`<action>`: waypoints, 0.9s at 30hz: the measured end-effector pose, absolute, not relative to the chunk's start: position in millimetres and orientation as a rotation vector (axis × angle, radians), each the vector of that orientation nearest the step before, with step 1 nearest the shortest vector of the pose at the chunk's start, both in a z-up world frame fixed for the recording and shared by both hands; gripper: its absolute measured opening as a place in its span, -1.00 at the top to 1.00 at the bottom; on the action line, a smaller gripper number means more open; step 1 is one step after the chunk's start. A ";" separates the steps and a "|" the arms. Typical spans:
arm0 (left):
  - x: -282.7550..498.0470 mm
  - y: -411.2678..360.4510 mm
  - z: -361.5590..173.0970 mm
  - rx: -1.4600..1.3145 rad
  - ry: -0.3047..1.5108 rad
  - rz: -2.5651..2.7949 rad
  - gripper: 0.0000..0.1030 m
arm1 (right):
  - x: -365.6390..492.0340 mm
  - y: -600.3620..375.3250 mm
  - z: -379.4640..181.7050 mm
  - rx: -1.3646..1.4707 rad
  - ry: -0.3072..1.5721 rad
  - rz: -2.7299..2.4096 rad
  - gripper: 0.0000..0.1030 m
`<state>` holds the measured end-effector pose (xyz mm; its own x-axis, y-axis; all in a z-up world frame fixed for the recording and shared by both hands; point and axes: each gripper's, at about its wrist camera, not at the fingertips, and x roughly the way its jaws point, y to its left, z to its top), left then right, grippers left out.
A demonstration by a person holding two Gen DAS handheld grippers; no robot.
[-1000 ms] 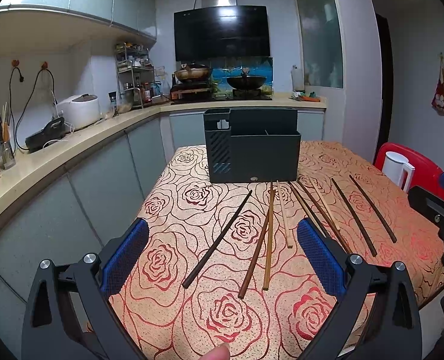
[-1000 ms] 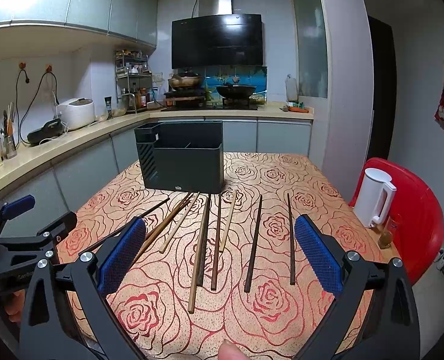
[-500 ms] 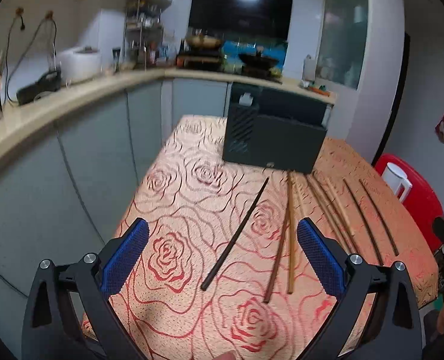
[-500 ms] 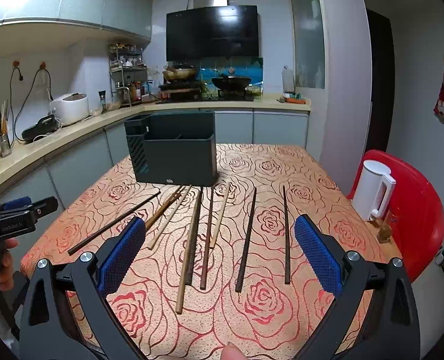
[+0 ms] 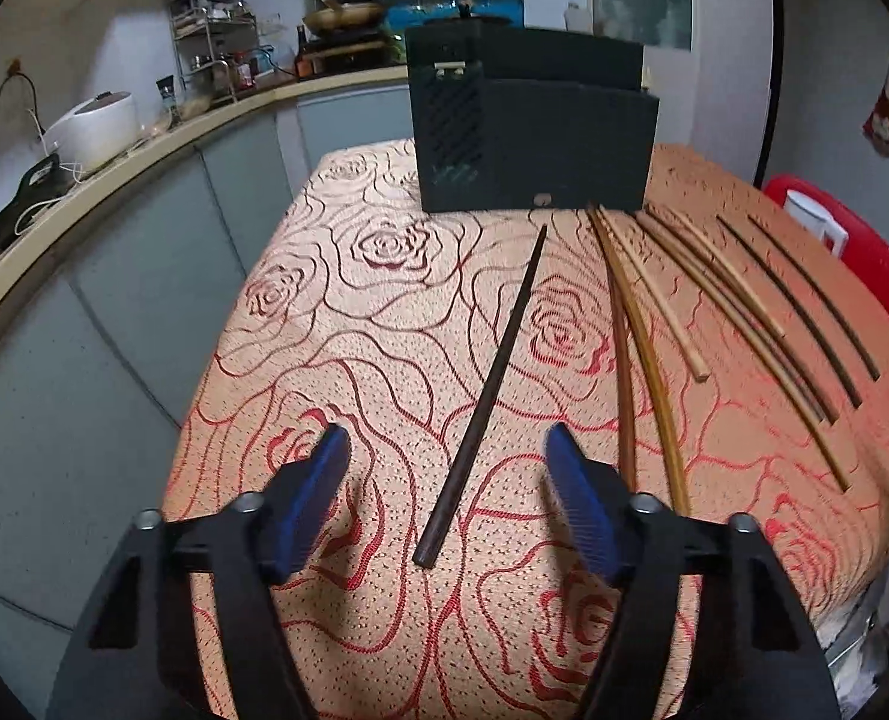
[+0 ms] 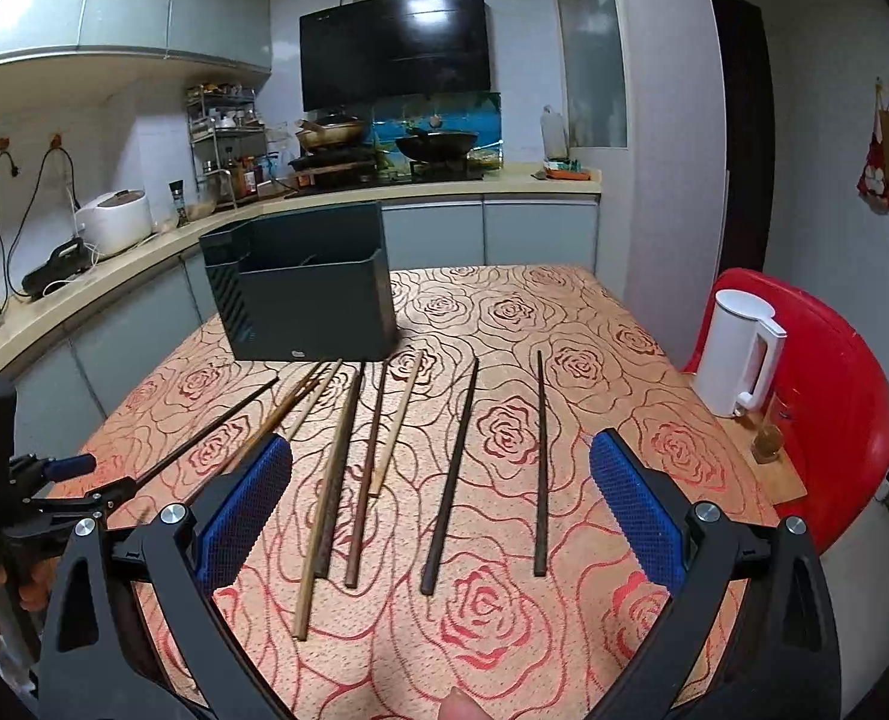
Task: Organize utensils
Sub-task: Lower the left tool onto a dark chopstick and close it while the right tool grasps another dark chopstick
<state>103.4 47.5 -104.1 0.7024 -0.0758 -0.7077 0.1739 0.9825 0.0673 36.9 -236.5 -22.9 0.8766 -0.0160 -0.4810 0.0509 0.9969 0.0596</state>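
Several chopsticks lie side by side on the rose-patterned table (image 5: 384, 324). A dark utensil holder (image 5: 534, 138) stands at the table's far end; it also shows in the right wrist view (image 6: 306, 294). My left gripper (image 5: 447, 450) is open, its blue pads on either side of the near end of a dark chopstick (image 5: 486, 390) that lies apart at the left. My right gripper (image 6: 441, 465) is open and empty, above the near ends of the middle chopsticks (image 6: 450, 474). The left gripper (image 6: 72, 480) shows at the left edge of the right wrist view.
A white kettle (image 6: 738, 354) stands on a red chair (image 6: 834, 396) right of the table. A kitchen counter (image 6: 114, 270) with a rice cooker (image 6: 114, 222) runs along the left and back. The table's left edge (image 5: 228, 324) drops off beside the dark chopstick.
My left gripper has moved forward and down to the table, closing in around the lone dark chopstick's near end. My right gripper has barely shifted.
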 end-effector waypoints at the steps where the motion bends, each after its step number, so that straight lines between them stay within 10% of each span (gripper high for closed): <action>1: 105.6 48.7 -107.5 0.129 0.794 -0.141 -0.07 | 38.0 -238.2 -23.6 0.073 0.502 -0.036 -0.87; 11: 104.8 38.5 -116.0 0.135 0.809 -0.206 0.79 | 48.3 -267.6 -29.5 0.092 0.518 -0.076 -0.87; 18: 97.8 32.3 -112.9 0.107 0.810 -0.254 0.86 | 42.4 -295.6 -33.9 0.116 0.523 -0.121 -0.87; 27: 95.9 34.4 -107.4 0.078 0.793 -0.259 0.86 | 65.2 -280.3 -94.8 0.027 0.701 -0.063 0.01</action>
